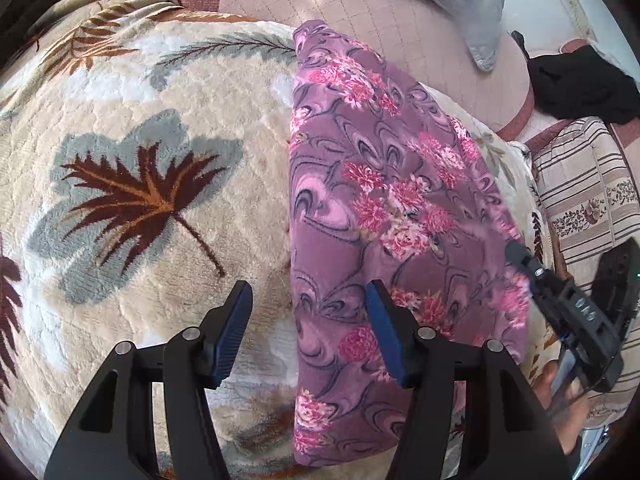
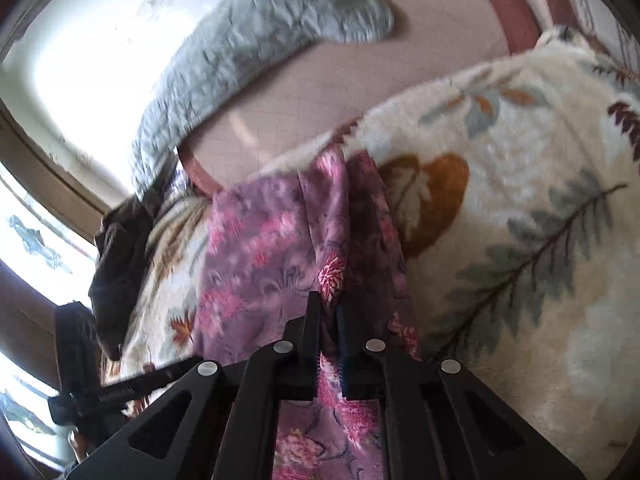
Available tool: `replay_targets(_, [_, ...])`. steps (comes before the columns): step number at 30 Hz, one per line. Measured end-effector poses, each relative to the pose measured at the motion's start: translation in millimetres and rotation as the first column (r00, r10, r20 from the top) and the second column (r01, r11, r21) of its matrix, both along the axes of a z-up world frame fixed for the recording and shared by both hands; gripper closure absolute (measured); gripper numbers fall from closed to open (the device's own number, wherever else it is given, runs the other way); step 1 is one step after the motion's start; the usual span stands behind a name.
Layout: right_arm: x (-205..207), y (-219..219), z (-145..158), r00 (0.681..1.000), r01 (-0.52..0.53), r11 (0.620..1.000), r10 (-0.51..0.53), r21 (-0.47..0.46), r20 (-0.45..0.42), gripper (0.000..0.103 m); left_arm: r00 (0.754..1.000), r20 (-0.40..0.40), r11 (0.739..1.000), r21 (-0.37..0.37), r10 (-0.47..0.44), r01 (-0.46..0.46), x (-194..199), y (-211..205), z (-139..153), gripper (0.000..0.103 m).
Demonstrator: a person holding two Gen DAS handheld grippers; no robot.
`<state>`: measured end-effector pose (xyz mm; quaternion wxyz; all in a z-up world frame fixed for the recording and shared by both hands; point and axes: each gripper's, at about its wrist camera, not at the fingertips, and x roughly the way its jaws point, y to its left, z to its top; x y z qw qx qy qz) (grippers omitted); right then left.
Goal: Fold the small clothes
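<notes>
Clearly a fold is in hand. Nearest the right wrist camera, the right gripper [image 2: 329, 312] has its jaws drawn almost together on a pinched ridge of the purple floral garment [image 2: 256, 240], and the cloth runs up from between the pads in a taut pleat. The left gripper [image 1: 308, 332] stands about half open and holds nothing; one pad hangs above the blanket [image 1: 132, 128], the other above the garment's [image 1: 376, 184] near-left edge (whether either pad brushes the fabric I cannot tell). The garment lies lengthwise on the leaf-patterned blanket as a long band, seemingly already doubled once. My reading is that the next move calls for carrying the gripped edge across the band, with the free jaws pinning or catching the near edge so the layers do not slide. Farther off lie a grey pillow [image 1: 460, 4] and a black cloth [image 1: 580, 84]. No basket, box or other container is in view.
</notes>
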<state>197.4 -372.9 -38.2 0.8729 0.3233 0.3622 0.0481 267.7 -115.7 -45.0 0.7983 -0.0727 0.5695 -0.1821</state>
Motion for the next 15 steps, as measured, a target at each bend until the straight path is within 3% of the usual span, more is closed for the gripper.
replay_targets(2, [-3.0, -4.3, 1.1, 0.999, 0.037, 0.999, -0.037, 0.018, 0.019, 0.098, 1.000, 0.004, 1.000, 0.000, -0.003, 0.003, -2.3, 1.1, 2.3, 0.045])
replay_targets(6, [8.0, -4.9, -32.5, 0.988, 0.041, 0.997, -0.050, -0.066, -0.148, 0.098, 1.000, -0.011, 1.000, 0.008, -0.012, 0.012, -10.6, 5.9, 3.7, 0.045])
replay_targets(11, [-29.8, -19.2, -17.5, 0.998, 0.063, 0.993, -0.060, 0.096, -0.032, 0.087, 0.999, -0.017, 0.999, -0.024, -0.049, 0.048, -27.5, 16.1, 11.8, 0.045])
replay_targets(13, [-48.3, -16.3, -20.5, 0.998, 0.044, 0.994, -0.040, 0.097, -0.040, 0.078, 0.998, -0.027, 0.996, -0.063, -0.065, 0.063, -38.3, 16.6, 12.1, 0.045])
replay_targets(15, [-53.3, -4.3, -27.2, 0.996, -0.004, 0.997, 0.011, 0.071, -0.090, 0.077, 0.994, -0.046, 0.994, -0.059, -0.097, 0.094, -47.5, 5.8, 5.3, 0.045])
